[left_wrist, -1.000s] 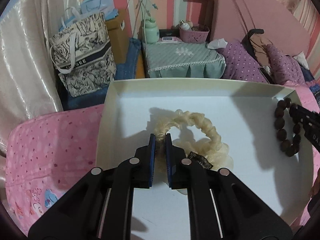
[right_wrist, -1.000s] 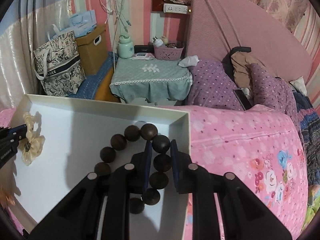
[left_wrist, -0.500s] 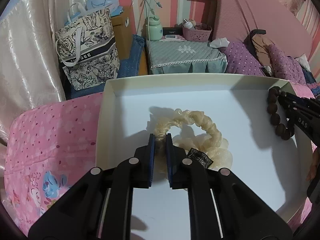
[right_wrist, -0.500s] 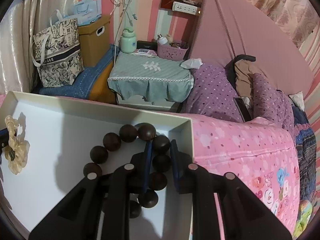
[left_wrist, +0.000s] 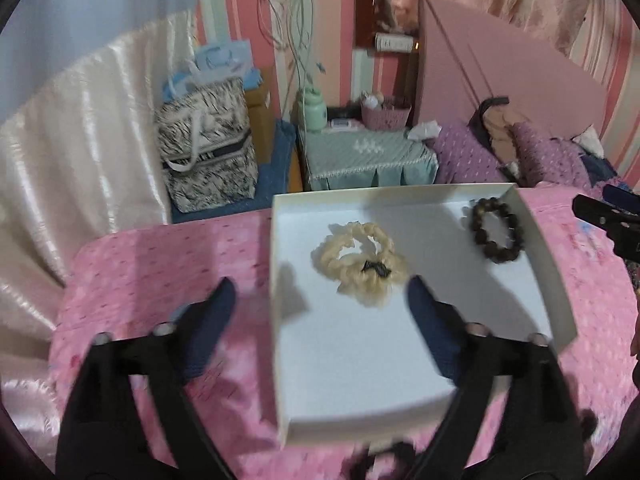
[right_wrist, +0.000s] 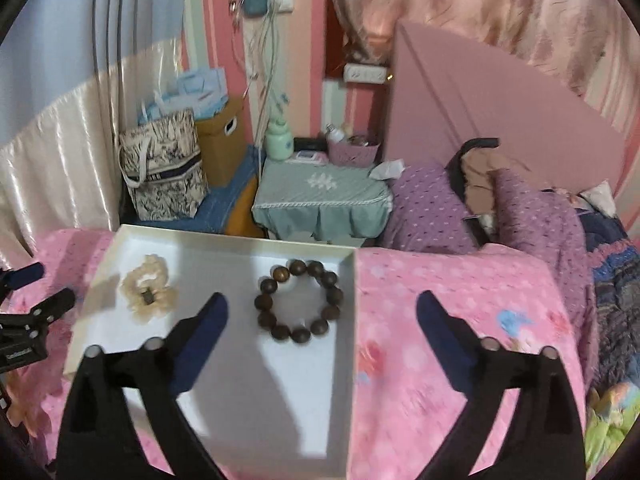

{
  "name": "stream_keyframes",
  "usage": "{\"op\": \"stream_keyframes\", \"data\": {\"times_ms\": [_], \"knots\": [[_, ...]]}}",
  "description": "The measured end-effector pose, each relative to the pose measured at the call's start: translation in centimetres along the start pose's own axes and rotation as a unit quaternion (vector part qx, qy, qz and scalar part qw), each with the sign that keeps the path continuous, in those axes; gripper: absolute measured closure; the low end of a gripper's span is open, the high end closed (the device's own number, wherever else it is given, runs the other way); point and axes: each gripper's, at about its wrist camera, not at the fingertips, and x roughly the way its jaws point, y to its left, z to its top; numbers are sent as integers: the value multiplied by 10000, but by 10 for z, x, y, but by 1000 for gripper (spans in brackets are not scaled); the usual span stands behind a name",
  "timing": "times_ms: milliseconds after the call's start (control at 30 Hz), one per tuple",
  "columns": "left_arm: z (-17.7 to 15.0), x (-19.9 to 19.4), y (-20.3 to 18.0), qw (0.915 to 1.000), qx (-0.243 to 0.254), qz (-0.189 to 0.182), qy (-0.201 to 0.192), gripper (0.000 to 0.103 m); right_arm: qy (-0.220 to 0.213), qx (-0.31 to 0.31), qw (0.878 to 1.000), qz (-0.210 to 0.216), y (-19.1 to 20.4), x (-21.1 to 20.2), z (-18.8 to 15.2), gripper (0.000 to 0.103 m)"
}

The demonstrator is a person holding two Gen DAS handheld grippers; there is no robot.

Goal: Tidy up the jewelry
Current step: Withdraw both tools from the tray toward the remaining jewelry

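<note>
Bead bracelet [right_wrist: 299,301] lies flat in the white box [right_wrist: 224,236], near its right wall, and the cream scrunchie [right_wrist: 148,295] sits well left of it in the same box. Both look light: the beads hard, round and probably a bit slippery, so I'd pinch across one bead on the ring; the scrunchie is soft ruffled fabric, grab anywhere. Left gripper [left_wrist: 320,300] and right gripper [right_wrist: 322,312] have just been opening, jaws spread wide, nothing between them.

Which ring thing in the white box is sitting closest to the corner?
The dark wooden bead bracelet. It lies by the far right corner of the white box, while the fluffy cream scrunchie sits nearer the middle.
</note>
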Motion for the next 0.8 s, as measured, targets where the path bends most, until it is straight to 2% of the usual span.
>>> {"op": "stream_keyframes", "data": {"times_ms": [133,233,333,433,567,633,800], "knots": [[-30,-50,5,9998,-12,22,-209,3,89,180,9998,18,-7,-33,-23,2],[-50,-69,7,9997,-31,-14,-236,3,301,250,9992,-6,-9,-48,-41,2],[-73,-78,9,9999,-12,103,-137,3,505,162,9986,-29,-10,-60,-62,2],[-92,-85,13,9995,-169,-267,-23,3,343,135,9990,-256,-12,-75,-86,2],[-111,-94,13,9994,-298,-170,-63,3,10,128,9983,-573,-13,-96,-111,2],[-118,-100,13,9993,-319,-161,-103,3,-127,127,9982,-572,-12,-104,-119,2],[-134,-110,6,9995,-266,-153,-112,3,-125,206,9970,-739,-11,-118,-141,2]]}}
